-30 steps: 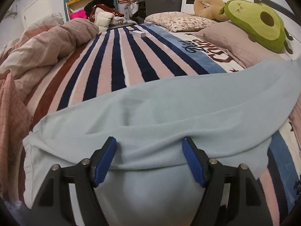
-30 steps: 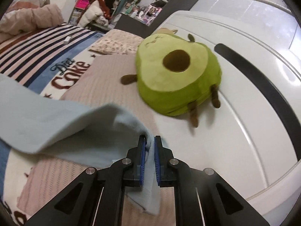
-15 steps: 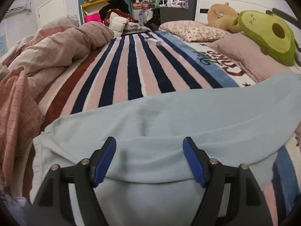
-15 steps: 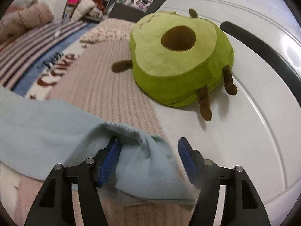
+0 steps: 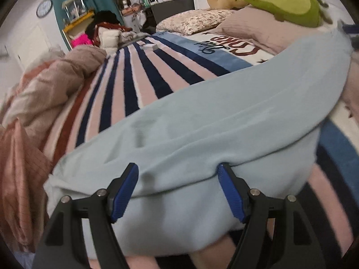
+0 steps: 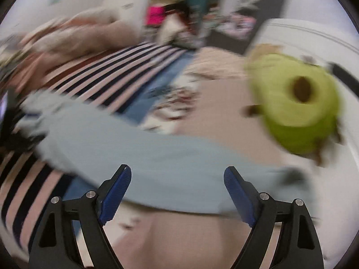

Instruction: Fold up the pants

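The pants [image 5: 202, 121] lie stretched across the bed [image 5: 143, 78]. My right hand-held gripper [image 6: 177, 192] is opening, nothing pinched; my left hand-held gripper [image 5: 177, 190] gapes over the waist. Next I judge: regrip and fold.

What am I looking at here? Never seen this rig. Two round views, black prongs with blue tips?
No robot: a person carries a hand-held gripper in each hand, with a fisheye camera on each looking along its fingers. The left hand-held gripper is open over light blue pants spread across a striped blanket on a bed. The right view is motion-blurred; the right hand-held gripper is opening, pads clear of the pants lying beneath. An avocado plush sits by the headboard. Neither gripper holds anything.
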